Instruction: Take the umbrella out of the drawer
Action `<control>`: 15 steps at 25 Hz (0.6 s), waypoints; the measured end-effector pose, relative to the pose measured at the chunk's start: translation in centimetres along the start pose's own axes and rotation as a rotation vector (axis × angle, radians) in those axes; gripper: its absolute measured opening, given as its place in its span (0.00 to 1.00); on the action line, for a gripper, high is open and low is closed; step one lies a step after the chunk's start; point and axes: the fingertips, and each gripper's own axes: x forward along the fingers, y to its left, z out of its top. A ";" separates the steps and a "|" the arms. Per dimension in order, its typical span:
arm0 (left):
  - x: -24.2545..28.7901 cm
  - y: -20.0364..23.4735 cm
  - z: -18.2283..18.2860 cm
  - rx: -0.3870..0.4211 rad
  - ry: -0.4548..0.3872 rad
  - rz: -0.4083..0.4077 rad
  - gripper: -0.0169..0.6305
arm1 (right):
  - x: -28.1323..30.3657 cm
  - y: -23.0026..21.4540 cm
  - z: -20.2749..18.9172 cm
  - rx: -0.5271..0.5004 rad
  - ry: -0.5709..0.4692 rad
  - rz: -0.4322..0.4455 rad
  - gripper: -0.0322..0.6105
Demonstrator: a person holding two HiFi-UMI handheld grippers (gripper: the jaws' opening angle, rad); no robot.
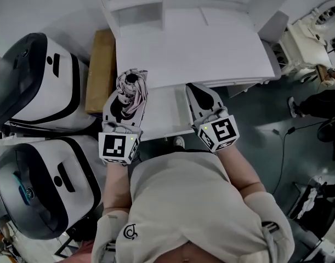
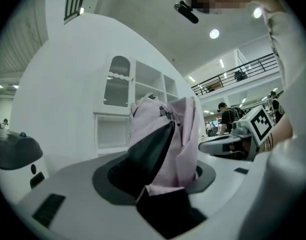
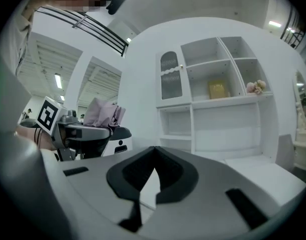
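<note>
Umbrella (image 1: 132, 90), folded, of pale pink fabric, is clamped between the jaws of the left hand-held gripper (image 1: 127, 100), held up at the left end of the open white drawer (image 1: 170, 114) and outside it. Its fabric bunches above the jaws. The right hand-held gripper (image 1: 202, 95) hangs over the drawer's right end, jaws closed tip to tip with nothing between them.
</note>
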 end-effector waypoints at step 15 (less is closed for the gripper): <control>-0.4 1.5 2.3 -0.013 -0.071 0.052 0.38 | 0.0 0.0 1.1 -0.023 -0.014 0.008 0.06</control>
